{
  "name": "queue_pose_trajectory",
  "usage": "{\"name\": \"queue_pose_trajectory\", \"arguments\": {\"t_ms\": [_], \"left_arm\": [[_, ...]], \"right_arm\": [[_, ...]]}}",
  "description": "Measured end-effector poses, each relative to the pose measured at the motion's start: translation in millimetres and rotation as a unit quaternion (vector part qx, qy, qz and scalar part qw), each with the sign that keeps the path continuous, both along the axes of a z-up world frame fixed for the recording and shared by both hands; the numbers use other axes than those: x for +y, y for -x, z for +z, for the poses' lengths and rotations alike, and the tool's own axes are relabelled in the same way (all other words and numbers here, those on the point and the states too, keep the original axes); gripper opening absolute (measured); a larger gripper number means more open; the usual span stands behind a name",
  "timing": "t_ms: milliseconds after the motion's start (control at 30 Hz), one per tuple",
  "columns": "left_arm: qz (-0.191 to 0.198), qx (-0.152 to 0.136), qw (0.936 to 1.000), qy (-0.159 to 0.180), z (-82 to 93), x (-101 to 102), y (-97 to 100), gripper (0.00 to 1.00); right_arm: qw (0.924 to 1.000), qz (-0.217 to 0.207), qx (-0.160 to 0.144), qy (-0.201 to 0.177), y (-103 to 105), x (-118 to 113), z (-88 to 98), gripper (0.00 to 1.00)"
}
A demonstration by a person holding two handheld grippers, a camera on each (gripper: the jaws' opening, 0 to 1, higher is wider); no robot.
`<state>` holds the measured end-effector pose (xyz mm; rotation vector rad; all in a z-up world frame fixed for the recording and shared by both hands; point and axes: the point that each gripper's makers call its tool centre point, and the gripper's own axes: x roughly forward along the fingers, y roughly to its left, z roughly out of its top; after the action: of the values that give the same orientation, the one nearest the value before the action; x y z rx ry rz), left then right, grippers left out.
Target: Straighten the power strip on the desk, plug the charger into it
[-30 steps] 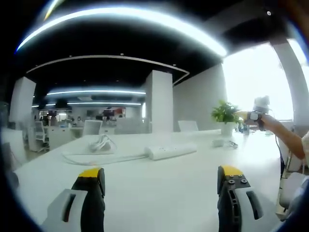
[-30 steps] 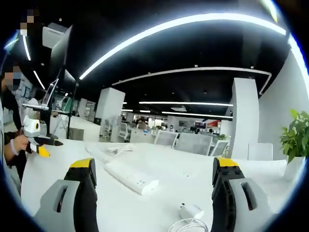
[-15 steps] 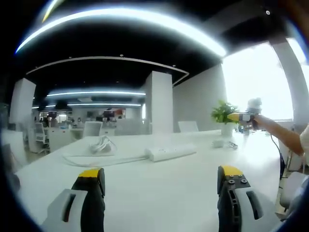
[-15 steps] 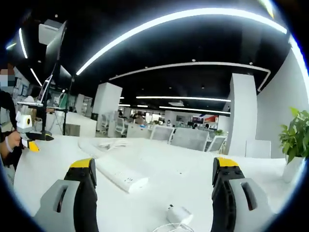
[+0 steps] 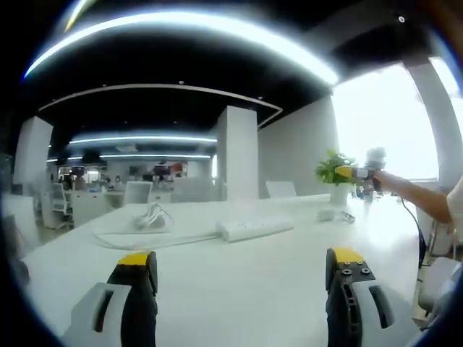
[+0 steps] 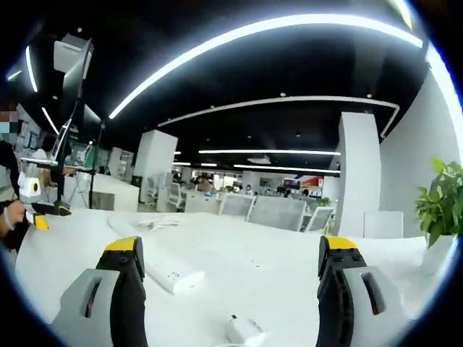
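A white power strip [image 5: 257, 228] lies at a slant in the middle of the white desk [image 5: 239, 282], with its cable running left to a loose coil [image 5: 152, 217]. The small white charger [image 5: 327, 214] sits to the right of it. My left gripper [image 5: 241, 289] hovers open over the near desk, well short of the strip. In the right gripper view the strip [image 6: 170, 273] lies ahead on the left and the charger [image 6: 244, 331] sits low between the open jaws of my right gripper [image 6: 231, 289]. Neither gripper holds anything.
A potted plant [image 5: 336, 173] stands at the desk's far end, also seen as the plant [image 6: 438, 210] at the right. The right gripper [image 5: 358, 172] shows on an outstretched arm. The left gripper [image 6: 36, 210] sits in a hand. Office chairs [image 6: 278, 213] line the far side.
The right gripper view has swung, so strip and charger now sit lower and further left in it. In the left gripper view the right gripper has risen slightly and drifted left.
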<state>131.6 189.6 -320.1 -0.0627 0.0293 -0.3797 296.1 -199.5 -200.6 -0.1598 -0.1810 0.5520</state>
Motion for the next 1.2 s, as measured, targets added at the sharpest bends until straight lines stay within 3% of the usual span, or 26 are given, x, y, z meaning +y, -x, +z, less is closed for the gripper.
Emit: {"name": "queue_pose_trajectory", "arguments": {"t_ms": [367,700,1200], "left_arm": [[0.002,0.002,1.0000,-0.002,-0.1,2.0,1.3,0.99],[-0.001,0.001,1.0000,-0.003,0.5,0.1,1.0,0.99],[-0.007,0.004,1.0000,-0.002,-1.9,-4.5,1.9,0.99]], "right_arm": [[1.0000,0.002,0.003,-0.005,-20.7,-10.4,1.3,1.00],[0.9997,0.017,0.007,0.017,-38.6,-13.3,-2.2,1.00],[0.9995,0.033,0.004,0.002,-55.1,-17.0,-13.2,1.00]]}}
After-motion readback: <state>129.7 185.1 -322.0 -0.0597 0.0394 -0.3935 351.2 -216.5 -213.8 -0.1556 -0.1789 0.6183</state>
